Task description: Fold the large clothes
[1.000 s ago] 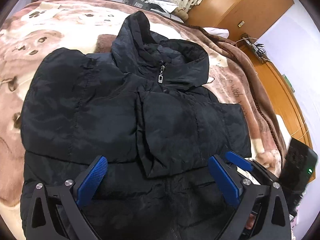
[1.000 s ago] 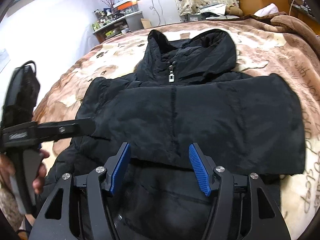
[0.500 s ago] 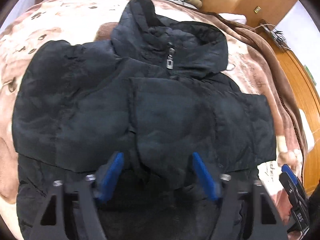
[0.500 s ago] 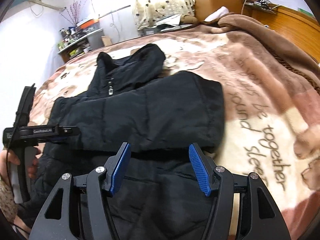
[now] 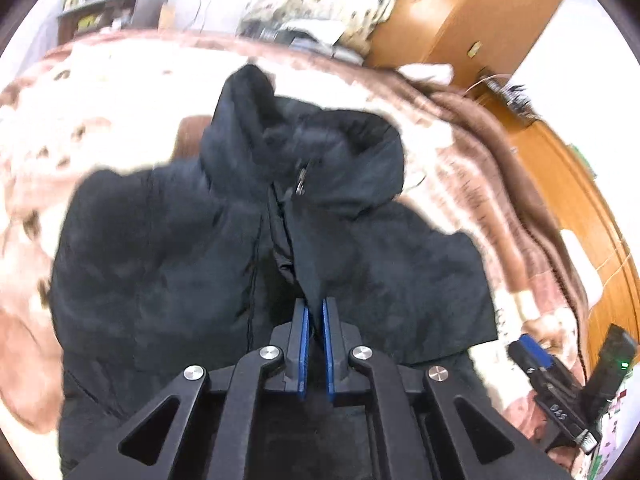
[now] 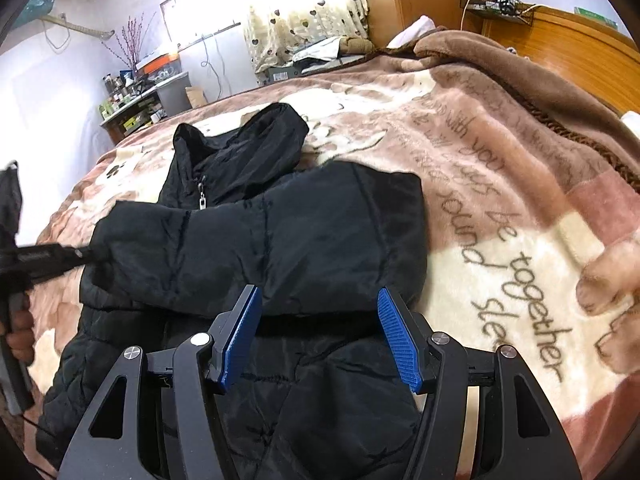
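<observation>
Plush brown-and-cream blanket (image 6: 500, 184) covers the bed, and on it lies the black puffer jacket (image 6: 280, 240), front up, its long axis running from the hem at the near edge to the hood (image 6: 248, 148) at the far end. Both sleeves are folded across the chest, forming a band that crosses the body from left to right. In the left wrist view the left tool (image 5: 315, 332) has its blue pads pressed almost together on a ridge of black fabric near the jacket's middle, just near of the zipper pull (image 5: 301, 184), so it grips the jacket; this view is blurred. In the right wrist view the right tool (image 6: 320, 336) hangs with its fingers spread wide and nothing between them, just above the lower body of the jacket, with the edge of the folded sleeve (image 6: 340, 236) immediately beyond its tips. The jacket stretches away from both tools toward the hood, so folding hem toward hood likely needs the right tool, nearer the right side, to take hold there.
</observation>
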The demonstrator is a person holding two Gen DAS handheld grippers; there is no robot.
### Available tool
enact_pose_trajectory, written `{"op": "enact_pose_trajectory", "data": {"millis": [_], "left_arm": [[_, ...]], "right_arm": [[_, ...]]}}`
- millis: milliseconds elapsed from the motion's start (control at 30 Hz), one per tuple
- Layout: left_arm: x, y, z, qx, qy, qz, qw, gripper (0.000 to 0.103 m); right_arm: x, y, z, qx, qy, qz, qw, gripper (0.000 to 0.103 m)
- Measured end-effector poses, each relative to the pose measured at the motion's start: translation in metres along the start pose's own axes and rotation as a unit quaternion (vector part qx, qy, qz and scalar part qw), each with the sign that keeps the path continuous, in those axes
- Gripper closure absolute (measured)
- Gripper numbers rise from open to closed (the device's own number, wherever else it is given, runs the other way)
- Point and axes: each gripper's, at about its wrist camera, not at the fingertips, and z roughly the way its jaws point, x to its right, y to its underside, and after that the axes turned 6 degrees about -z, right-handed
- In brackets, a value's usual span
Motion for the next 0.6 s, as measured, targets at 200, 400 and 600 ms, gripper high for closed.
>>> {"op": "enact_pose_trajectory", "data": {"millis": [200, 400, 600], "left_arm": [[-0.009, -0.023, -0.039, 0.058, -0.01, 0.012, 0.9982, 0.097], [-0.053, -0.028, -0.048, 0.084, -0.066, -0.009, 0.9942, 0.101], [-0.08, -0.015, -0.009, 0.004, -0.059, -0.025, 0.998, 0.096]], "right_arm": [[-0.006, -0.012, -0.002, 0.011, -0.006, -0.008, 1.0, 0.042], [-0.023, -0.024, 0.006, 0.009, -0.011, -0.034, 0.999, 0.042], [-0.038, -0.029, 0.031, -0.02, -0.001, -0.059, 0.998, 0.042]]}}
